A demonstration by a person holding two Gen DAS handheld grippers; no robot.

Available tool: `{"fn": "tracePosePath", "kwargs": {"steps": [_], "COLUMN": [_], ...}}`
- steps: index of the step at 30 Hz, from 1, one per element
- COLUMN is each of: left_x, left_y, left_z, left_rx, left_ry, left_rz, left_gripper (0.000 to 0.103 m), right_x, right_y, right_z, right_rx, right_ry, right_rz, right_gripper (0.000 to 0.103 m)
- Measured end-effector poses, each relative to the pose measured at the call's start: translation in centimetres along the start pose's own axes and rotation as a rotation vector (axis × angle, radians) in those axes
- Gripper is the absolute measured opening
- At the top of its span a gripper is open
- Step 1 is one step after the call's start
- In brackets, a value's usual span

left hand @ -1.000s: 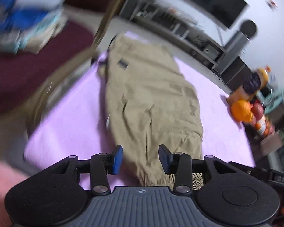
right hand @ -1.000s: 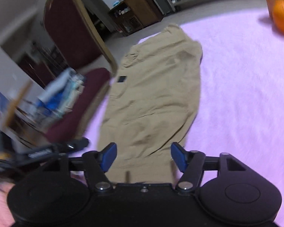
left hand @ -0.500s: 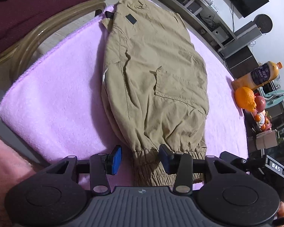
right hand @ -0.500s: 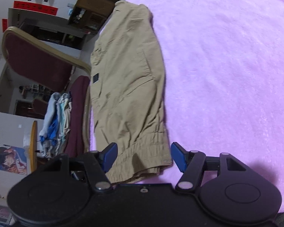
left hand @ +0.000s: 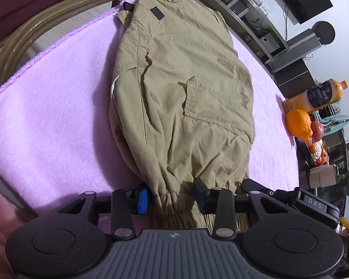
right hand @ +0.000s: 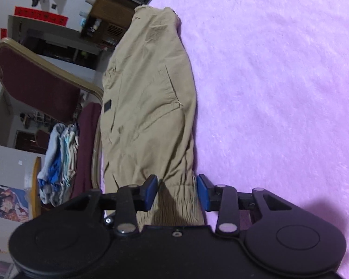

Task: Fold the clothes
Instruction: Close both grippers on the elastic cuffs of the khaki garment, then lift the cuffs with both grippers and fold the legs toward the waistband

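Khaki cargo trousers (left hand: 183, 97) lie folded lengthwise on a pink blanket (left hand: 46, 116), waist far, elastic cuffs near me. My left gripper (left hand: 171, 196) is open, its fingers straddling the left part of the cuffs. In the right wrist view the trousers (right hand: 149, 97) run away from me, and my right gripper (right hand: 176, 193) is open, its blue pads either side of the cuff's right part. The right gripper's tip (left hand: 256, 184) shows in the left wrist view, beside the cuffs.
A maroon chair (right hand: 39, 81) stands left of the blanket with a stack of folded clothes (right hand: 58, 162) on its seat. An orange (left hand: 299, 123), a juice bottle (left hand: 318, 96) and other fruit stand at the blanket's right edge. A shelf and television are behind.
Both grippers have come down and forward to the trouser cuffs; the cuffs now lie between the open fingers of each. The trousers have not moved.
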State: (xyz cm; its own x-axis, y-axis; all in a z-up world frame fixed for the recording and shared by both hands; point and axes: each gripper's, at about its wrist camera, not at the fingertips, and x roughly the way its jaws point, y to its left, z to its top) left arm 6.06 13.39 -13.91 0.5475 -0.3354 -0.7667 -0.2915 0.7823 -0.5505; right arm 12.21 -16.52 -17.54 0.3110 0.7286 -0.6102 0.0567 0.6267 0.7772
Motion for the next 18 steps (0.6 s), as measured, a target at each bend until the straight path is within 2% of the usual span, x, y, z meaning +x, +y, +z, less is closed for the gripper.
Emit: {"fn": "tracePosePath", "kwargs": {"steps": [1, 3, 4, 7, 12, 18], "left_x": [0.1, 0.2, 0.3, 0.2, -1.7, -3.9], "left_y": [-0.1, -0.9, -1.3, -2.1, -3.6, -3.8], "left_z": [0.1, 0.3, 0.3, 0.4, -0.2, -2.5], "left_rx": [0.010, 0.062, 0.083, 0.106, 0.128, 0.097], "left_ry": [-0.003, -0.006, -0.008, -0.011, -0.014, 0.034], "left_rz": [0.006, 0.033, 0.044, 0.050, -0.005, -0.078], "left_gripper": [0.029, 0.025, 0.023, 0.021, 0.020, 0.019], "right_x": [0.1, 0.2, 0.1, -1.0, -4.6, -8.1], "right_y": [0.0, 0.8, 1.2, 1.9, 3.1, 2.8], "right_z": [0.0, -0.2, -0.4, -0.9, -2.1, -4.4], "right_rx": [-0.005, -0.065, -0.076, -0.083, -0.102, -0.063], "right_ry": [-0.003, -0.007, -0.018, -0.053, -0.102, -0.106], "right_rz": [0.005, -0.058, -0.067, -0.068, -0.056, -0.056], "right_gripper": [0.033, 0.019, 0.016, 0.015, 0.015, 0.015]}}
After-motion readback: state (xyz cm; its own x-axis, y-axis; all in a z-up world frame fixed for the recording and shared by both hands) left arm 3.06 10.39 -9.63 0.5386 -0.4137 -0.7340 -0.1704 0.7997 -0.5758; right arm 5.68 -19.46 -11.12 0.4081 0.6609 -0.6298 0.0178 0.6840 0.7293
